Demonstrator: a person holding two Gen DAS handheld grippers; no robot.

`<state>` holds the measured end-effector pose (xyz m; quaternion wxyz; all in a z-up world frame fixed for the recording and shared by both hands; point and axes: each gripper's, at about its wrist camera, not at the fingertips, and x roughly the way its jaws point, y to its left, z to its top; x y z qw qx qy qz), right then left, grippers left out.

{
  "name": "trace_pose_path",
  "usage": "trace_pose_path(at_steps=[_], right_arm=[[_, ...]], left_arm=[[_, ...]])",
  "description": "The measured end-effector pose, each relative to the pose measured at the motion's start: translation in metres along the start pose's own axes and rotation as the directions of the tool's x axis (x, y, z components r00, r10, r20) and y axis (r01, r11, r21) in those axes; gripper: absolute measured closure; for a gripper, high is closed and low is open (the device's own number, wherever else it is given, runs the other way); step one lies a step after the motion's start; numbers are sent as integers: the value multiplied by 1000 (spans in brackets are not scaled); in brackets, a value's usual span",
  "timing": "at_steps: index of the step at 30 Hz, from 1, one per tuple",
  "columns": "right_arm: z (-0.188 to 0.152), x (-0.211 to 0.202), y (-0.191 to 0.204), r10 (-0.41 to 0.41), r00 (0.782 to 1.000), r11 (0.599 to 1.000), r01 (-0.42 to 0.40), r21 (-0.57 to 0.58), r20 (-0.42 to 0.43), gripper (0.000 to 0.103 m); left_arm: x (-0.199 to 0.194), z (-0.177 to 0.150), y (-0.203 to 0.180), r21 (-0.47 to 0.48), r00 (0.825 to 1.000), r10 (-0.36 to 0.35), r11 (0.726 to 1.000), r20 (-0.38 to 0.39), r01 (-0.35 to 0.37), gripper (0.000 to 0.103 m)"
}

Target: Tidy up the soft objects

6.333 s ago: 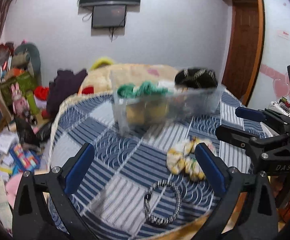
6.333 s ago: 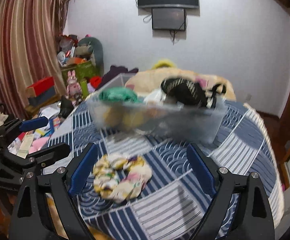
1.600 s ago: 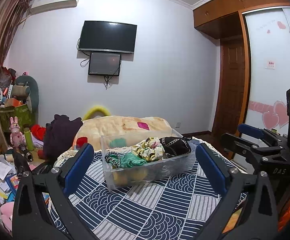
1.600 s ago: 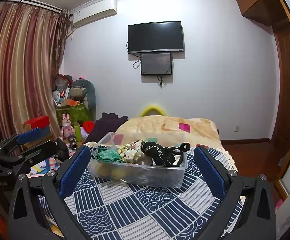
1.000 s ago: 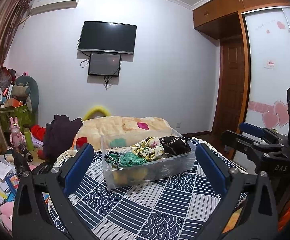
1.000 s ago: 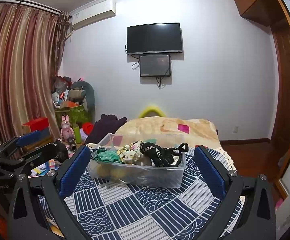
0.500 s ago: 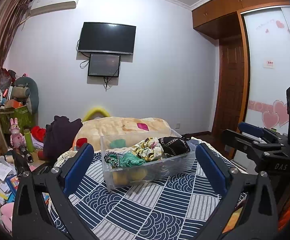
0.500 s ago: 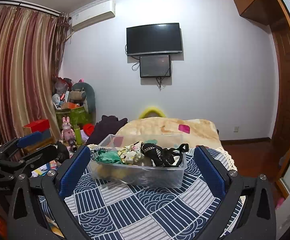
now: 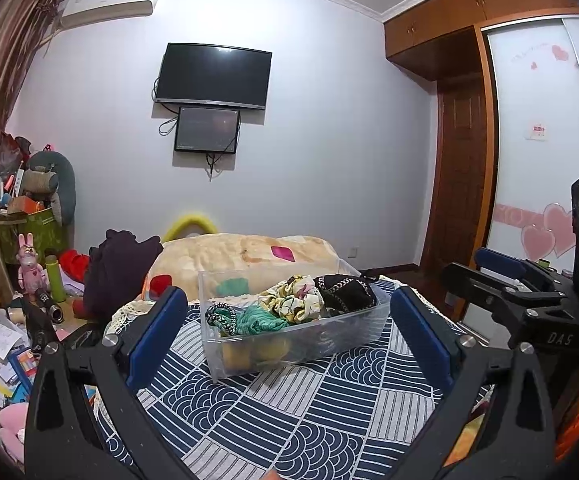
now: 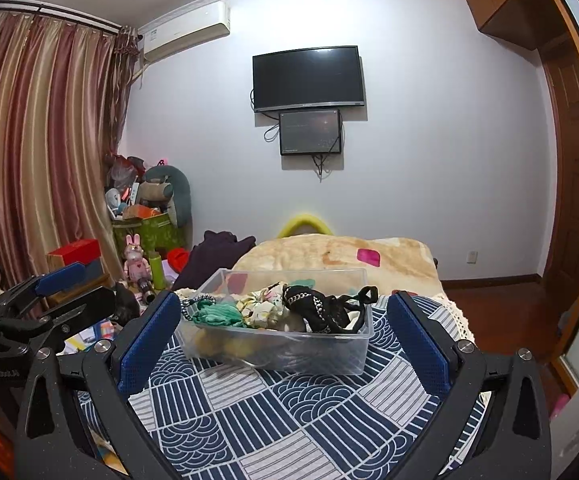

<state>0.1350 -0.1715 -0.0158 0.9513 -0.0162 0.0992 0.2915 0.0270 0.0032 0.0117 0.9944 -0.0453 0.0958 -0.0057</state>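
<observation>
Since six seconds ago, both grippers have pulled back from the counter (image 9: 289, 408), and the floral scrunchie (image 9: 293, 300) now sits in the clear bin (image 10: 277, 348). Left gripper (image 9: 289, 332) and right gripper (image 10: 285, 336) hold their fingers spread wide and empty, the bin ahead between them.

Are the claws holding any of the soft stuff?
No. The left claw and right claw are both open and empty; the soft things lie in the clear bin.

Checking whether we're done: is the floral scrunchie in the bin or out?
In. The floral scrunchie lies in the clear bin, between green and black pieces.
</observation>
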Motion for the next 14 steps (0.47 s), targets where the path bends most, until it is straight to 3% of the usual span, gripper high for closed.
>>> trace_pose_path(at_steps=[14], right_arm=[[-1,2,3,3,1000,1000,-3,1,-4,0]], left_arm=[[1,0,3,-24,999,-27,999,-19,26,0]])
